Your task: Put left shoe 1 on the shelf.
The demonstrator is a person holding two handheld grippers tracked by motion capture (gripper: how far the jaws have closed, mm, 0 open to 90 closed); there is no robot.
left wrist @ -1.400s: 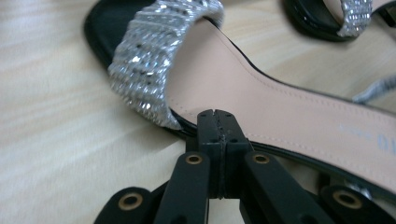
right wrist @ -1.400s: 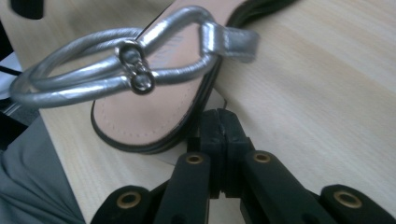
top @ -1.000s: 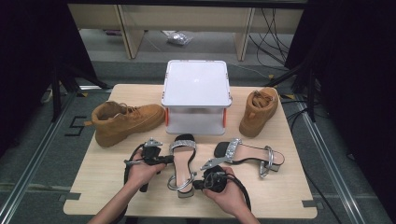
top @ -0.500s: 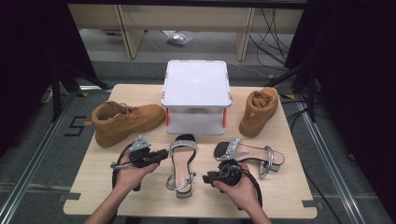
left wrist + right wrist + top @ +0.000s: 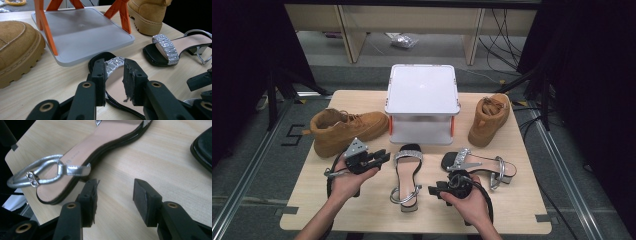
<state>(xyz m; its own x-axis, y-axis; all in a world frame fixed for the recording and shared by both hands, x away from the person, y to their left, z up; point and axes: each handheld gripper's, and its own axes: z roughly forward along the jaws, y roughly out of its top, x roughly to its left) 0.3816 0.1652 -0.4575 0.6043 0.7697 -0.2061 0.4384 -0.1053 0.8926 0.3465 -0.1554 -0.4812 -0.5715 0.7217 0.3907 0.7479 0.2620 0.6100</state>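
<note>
A sandal [image 5: 406, 172] with a glittery toe strap and a silver ankle strap lies flat on the table's front middle, toe toward the white stand. My left gripper [image 5: 382, 159] hovers just left of its toe. Its jaws have just been opening and stand apart, with nothing between them. In the left gripper view, the left gripper [image 5: 113, 72] frames the sandal's toe strap [image 5: 113, 62] beyond the tips. My right gripper [image 5: 434, 190] sits to the right of the heel, jaws also just opened and empty. The right gripper [image 5: 115, 192] rests over bare wood beside the sandal's heel [image 5: 62, 180].
A matching sandal [image 5: 474, 164] lies to the right. A tan boot [image 5: 347, 130] lies at the left and another boot [image 5: 489, 119] stands at the back right. A white stand [image 5: 422, 100] with orange legs occupies the back middle. The table's front edge [image 5: 412, 231] is close.
Both grippers were shut on the middle sandal a second ago. They have opened and drawn away, the left one leftward and up, the right one rightward. The sandal stays on the table.
</note>
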